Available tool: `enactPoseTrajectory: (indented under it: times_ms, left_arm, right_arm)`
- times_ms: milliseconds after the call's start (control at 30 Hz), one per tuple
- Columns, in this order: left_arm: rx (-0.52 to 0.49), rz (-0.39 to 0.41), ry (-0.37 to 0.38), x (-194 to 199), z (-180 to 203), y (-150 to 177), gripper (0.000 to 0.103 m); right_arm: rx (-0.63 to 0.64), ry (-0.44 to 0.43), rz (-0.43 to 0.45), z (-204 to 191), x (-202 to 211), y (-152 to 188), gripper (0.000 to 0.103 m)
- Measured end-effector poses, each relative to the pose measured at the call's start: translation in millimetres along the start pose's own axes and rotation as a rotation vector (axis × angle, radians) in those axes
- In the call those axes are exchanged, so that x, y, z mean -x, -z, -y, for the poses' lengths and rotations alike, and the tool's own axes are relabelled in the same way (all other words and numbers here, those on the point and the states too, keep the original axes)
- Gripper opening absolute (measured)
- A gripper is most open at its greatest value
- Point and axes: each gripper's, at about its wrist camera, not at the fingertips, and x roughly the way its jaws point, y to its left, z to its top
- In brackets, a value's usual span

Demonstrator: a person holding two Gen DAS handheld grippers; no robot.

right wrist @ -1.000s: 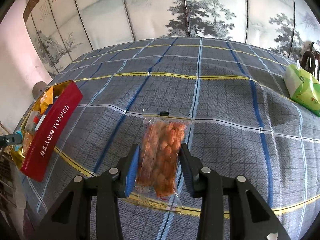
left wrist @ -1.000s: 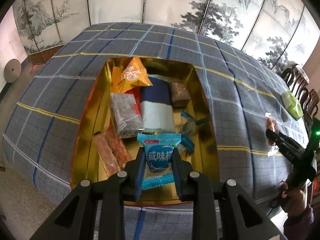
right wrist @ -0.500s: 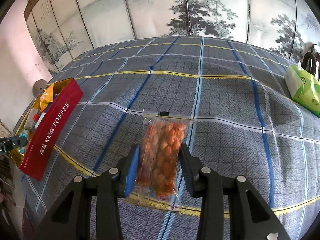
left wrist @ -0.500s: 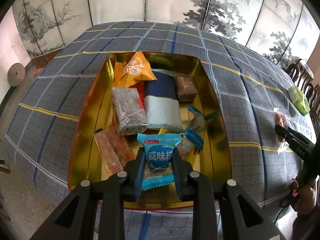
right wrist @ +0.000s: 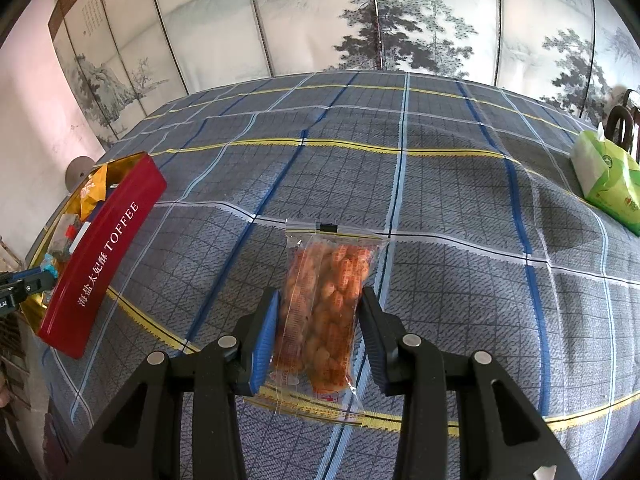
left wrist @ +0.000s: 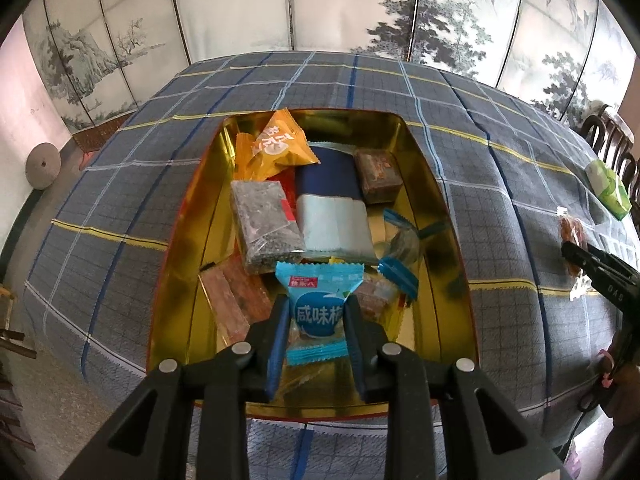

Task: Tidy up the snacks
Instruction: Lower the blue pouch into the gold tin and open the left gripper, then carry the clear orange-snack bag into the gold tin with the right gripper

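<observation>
Slightly closer now, the gold tin [left wrist: 434, 184] fills more of the left view. Left gripper [left wrist: 316, 320] clasps a light-blue packet [left wrist: 318, 300] over the tin's near end, jaws beginning to part. Inside lie an orange pouch [left wrist: 276, 144], a dark bar [left wrist: 262, 220] and a brown block [left wrist: 378, 176]. Right gripper [right wrist: 318, 322] stays clamped on a clear bag of orange snacks [right wrist: 326, 292] lying on the checked cloth [right wrist: 440, 200].

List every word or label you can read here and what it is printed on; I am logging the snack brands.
"海盐太妃酥 TOFFEE": white letters on the red tin.
"咸味": on the blue packet between the left gripper pads; its next character is partly hidden.
"DAS": on the right gripper; small.
Orange packet characters, peanut bag print, green tissue pack logo: unreadable.
</observation>
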Motion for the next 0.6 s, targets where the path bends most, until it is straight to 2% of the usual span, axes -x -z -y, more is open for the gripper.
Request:
enactPoseTrajectory:
  times_ms: [67, 200, 433, 533, 600]
  left_arm:
    - [0.002, 0.005, -0.001, 2, -1, 0, 0.029]
    - [0.005, 0.019, -0.015, 7, -1, -1, 0.044]
    - [0.05, 0.106, -0.034, 31, -8, 0, 0.047]
    - [0.085, 0.121, -0.039, 37, -14, 2, 0.048]
    - [0.095, 0.12, -0.069, 38, -16, 3, 0.048]
  right_arm:
    - [-0.001, -0.001, -0.001, 0, 0, 0, 0.037]
    - [0.001, 0.0, -0.001, 0, 0, -1, 0.037]
    - [-0.002, -0.001, -0.001, 1, 0, 0, 0.037]
    - [-0.003, -0.001, 0.0, 0, 0, 1, 0.037]
    - [-0.009, 0.0, -0.003, 0, -1, 1, 0.037]
